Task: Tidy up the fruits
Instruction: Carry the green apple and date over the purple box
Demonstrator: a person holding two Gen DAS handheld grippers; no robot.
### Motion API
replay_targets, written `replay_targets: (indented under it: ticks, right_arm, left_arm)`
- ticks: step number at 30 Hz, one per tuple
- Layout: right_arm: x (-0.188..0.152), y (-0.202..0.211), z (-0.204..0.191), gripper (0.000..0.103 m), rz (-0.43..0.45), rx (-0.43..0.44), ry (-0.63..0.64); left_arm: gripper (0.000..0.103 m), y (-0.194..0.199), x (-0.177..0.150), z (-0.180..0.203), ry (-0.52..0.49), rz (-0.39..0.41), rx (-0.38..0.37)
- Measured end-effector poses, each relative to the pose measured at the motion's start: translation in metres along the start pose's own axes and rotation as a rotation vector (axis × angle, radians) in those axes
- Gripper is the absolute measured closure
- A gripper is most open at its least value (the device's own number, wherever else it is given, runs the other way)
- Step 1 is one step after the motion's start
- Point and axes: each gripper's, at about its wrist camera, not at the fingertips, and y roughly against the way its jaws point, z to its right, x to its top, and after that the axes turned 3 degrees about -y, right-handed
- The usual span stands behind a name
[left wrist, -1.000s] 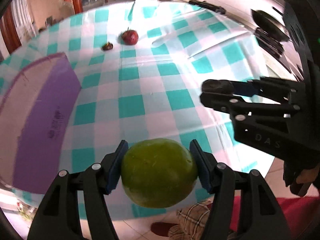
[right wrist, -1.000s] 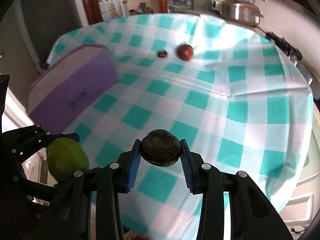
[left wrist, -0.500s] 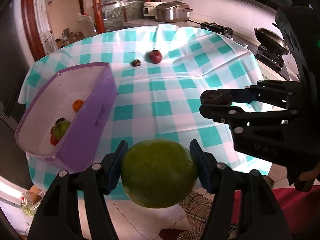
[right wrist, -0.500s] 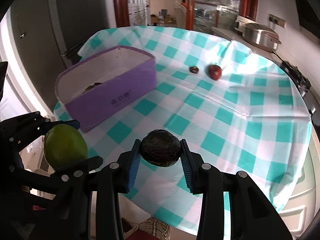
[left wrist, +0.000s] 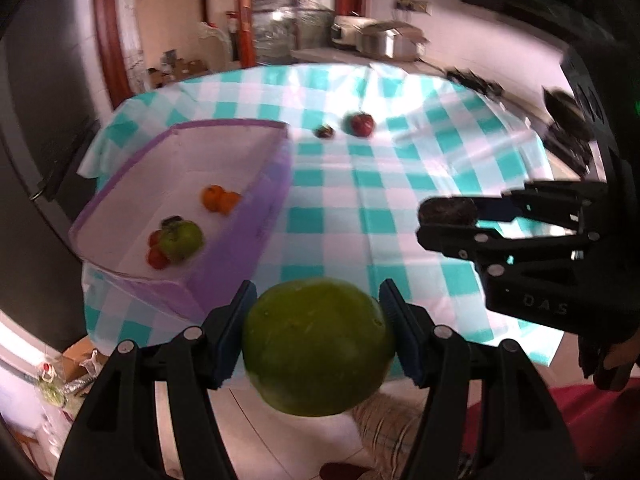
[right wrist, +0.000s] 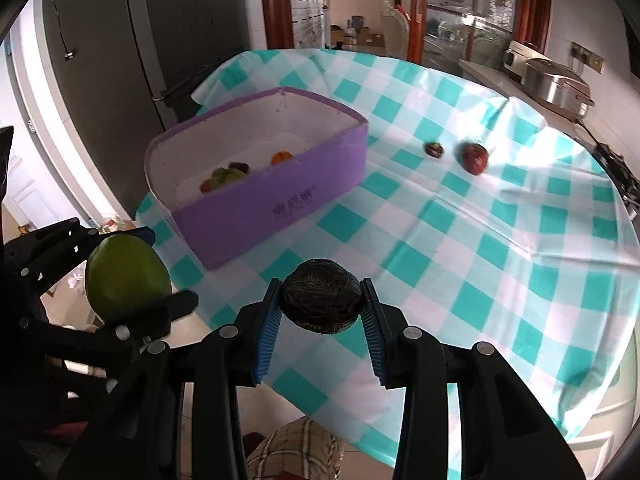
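The left gripper (left wrist: 318, 330) is clamped on a large green fruit (left wrist: 318, 346), its jaws held wide by the fruit's girth; the right gripper (right wrist: 320, 306) is clamped on a smaller dark round fruit (right wrist: 321, 297). Both hang off the near table edge. The purple bin (right wrist: 280, 204) lies at about 11 o'clock from each gripper, its long axis running from near-left toward far-right. The left gripper is the nearer one. The bin holds two orange fruits (left wrist: 220, 199), a green fruit (left wrist: 181, 239), small red ones and a dark one. A red fruit (right wrist: 475, 157) and a small dark fruit (right wrist: 434, 149) remain on the checked tablecloth (right wrist: 500, 240) at 1 o'clock, well apart from the bin
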Motion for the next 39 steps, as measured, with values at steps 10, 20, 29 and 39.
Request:
replay_targets:
  ticks: [10,20,29,39]
  right_arm:
    - [0.097,-0.069,-0.029,0.065,-0.030,0.162,0.059]
    - [0.192,-0.202,-0.037,0.065,-0.242,0.171,0.174]
    - [0.205,-0.300,-0.032,0.065,-0.466,0.097,0.429]
    - [0.190,-0.331,-0.028,0.065,-0.557,0.082,0.604]
  left_arm:
    - [0.039,-0.031,0.027,-0.122,0.300,-0.039,0.133]
    - [0.039,-0.108,0.085,-0.203,0.401,-0.148,0.177]
    - [0.039,-0.232,0.139,-0.233,0.332,-0.333,0.184]
    - [0.039,-0.309,0.144,-0.228,0.247,-0.472,0.189]
